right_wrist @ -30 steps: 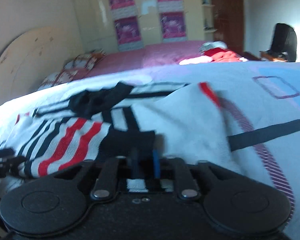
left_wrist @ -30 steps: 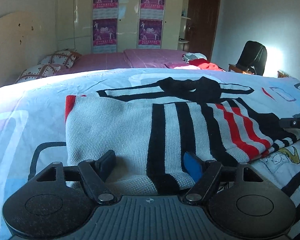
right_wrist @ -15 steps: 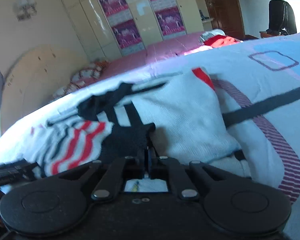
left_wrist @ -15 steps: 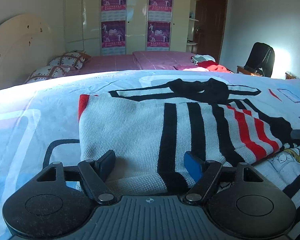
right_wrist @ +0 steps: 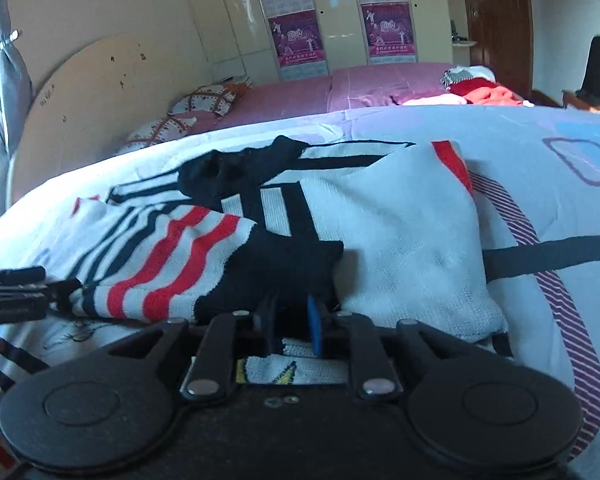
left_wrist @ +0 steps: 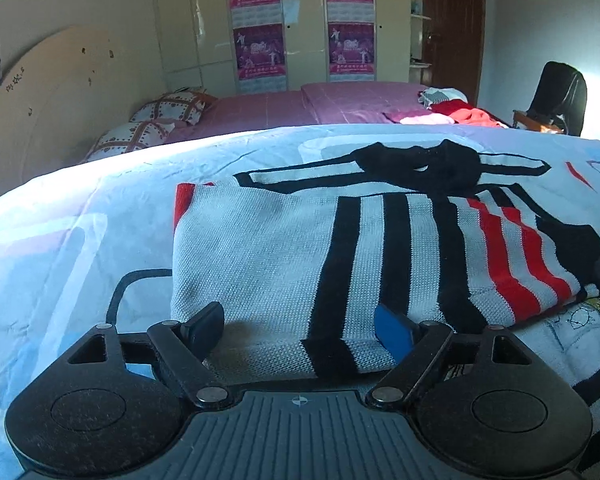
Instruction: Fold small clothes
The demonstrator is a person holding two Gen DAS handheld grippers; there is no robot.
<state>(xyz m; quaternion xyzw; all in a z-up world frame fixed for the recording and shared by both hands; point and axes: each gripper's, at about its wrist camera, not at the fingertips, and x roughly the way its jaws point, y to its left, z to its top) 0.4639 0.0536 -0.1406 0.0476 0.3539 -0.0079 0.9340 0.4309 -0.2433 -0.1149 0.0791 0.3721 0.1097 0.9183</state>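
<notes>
- My left gripper has its fingers wide apart over the sweater edge on the bed.
- My right gripper fingers sit a little apart, holding nothing.

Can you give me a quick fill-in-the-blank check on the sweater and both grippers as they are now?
1. The left gripper has its jaws ____ over the sweater's near edge.
2. The sleeve folded across the sweater has red, white and ____ stripes.
3. The right gripper sits at the sleeve's black ____.
4. The sweater lies on a ____.

Missing words: open; black; cuff; bed
</notes>
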